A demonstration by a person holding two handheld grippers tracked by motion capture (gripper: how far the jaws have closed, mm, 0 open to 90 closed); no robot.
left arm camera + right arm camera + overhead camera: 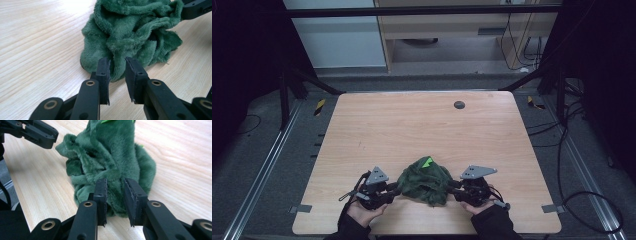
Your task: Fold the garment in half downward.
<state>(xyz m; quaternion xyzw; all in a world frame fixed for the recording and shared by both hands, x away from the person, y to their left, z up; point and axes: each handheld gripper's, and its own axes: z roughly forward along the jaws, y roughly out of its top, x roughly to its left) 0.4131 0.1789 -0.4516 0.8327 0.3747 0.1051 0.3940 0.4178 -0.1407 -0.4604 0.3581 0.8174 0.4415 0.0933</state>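
Your crumpled dark-green plush cloth (pixel 425 181) lies bunched near the front edge of the pale wooden table (pixel 412 125), between both tools; your left gripper (pixel 117 71) has a fold of fabric between its parted jaws; your right gripper (pixel 115 195) likewise has pile between its jaws, pressed against the pads.

Green tag (pixel 107 121) cut off above.
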